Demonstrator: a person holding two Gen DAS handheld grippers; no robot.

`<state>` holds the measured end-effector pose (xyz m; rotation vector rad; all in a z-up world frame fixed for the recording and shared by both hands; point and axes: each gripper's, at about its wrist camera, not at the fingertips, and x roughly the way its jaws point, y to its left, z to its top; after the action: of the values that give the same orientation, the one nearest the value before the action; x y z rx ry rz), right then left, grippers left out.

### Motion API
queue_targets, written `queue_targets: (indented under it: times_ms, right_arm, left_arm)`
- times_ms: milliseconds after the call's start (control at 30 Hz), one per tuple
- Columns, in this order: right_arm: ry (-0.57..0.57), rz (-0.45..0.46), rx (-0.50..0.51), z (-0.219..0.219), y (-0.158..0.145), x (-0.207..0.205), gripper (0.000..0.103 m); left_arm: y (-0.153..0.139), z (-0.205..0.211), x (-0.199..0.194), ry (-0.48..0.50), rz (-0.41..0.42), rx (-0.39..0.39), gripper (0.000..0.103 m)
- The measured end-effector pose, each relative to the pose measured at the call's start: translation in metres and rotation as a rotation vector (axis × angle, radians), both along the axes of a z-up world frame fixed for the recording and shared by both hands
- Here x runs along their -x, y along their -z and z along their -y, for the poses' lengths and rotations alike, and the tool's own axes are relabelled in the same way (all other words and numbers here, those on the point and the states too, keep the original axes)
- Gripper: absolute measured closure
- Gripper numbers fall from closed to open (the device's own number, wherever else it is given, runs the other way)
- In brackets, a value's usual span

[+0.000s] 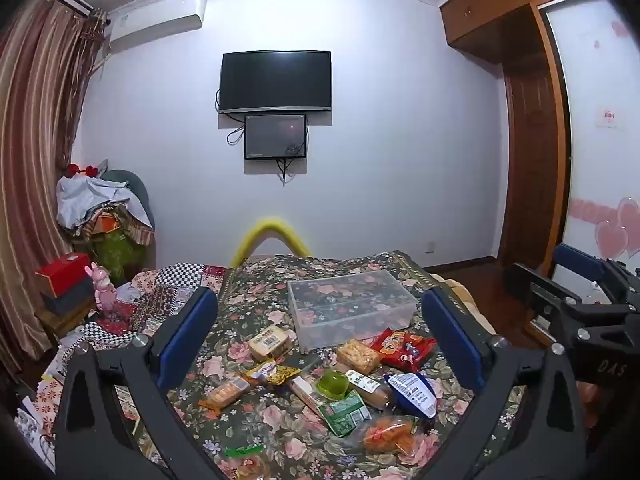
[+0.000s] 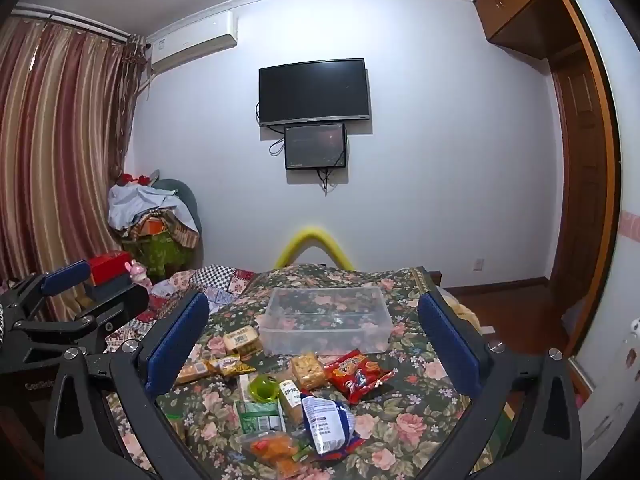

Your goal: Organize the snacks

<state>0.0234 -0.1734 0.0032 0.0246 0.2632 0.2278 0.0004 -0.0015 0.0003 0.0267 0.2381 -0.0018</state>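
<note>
Several snack packets lie scattered on a floral bedspread (image 1: 280,420): a red packet (image 1: 402,346), a blue-and-white packet (image 1: 412,394), a green packet (image 1: 344,414), a green jelly cup (image 1: 332,384), and a cracker pack (image 1: 357,356). A clear plastic box (image 1: 350,308) stands empty just behind them; it also shows in the right wrist view (image 2: 326,320). My left gripper (image 1: 320,332) is open and empty above the snacks. My right gripper (image 2: 314,332) is open and empty, hovering beside the left one. The red packet (image 2: 356,370) lies in front of the box.
A patchwork quilt (image 1: 160,300) and a pink toy (image 1: 103,288) lie left of the bedspread. A red box (image 1: 64,272) sits by the striped curtain (image 1: 36,160). A wardrobe (image 1: 532,160) stands right. A TV (image 1: 276,80) hangs on the far wall.
</note>
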Motion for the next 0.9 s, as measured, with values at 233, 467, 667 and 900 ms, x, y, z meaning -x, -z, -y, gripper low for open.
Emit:
queue_targets:
  times_ms: [233,467,667,900]
  right_arm:
    - [0.005,0.004,0.014,-0.001,-0.004,0.001,0.0]
    - [0.01,-0.012,-0.003,0.008,-0.002,-0.001,0.0]
    - [0.009,-0.008,0.0,0.004,-0.001,0.001,0.0]
    - [0.01,0.0,0.01,0.001,0.0,0.002,0.0]
  left_arm:
    - [0.003,0.004,-0.005,0.011,0.001,0.015,0.0]
    - [0.006,-0.003,-0.003,0.007,0.014,0.048,0.0]
    - [0.005,-0.005,-0.001,-0.002,0.021,0.05,0.0]
    - [0.006,-0.006,-0.003,-0.006,0.016,0.053,0.0]
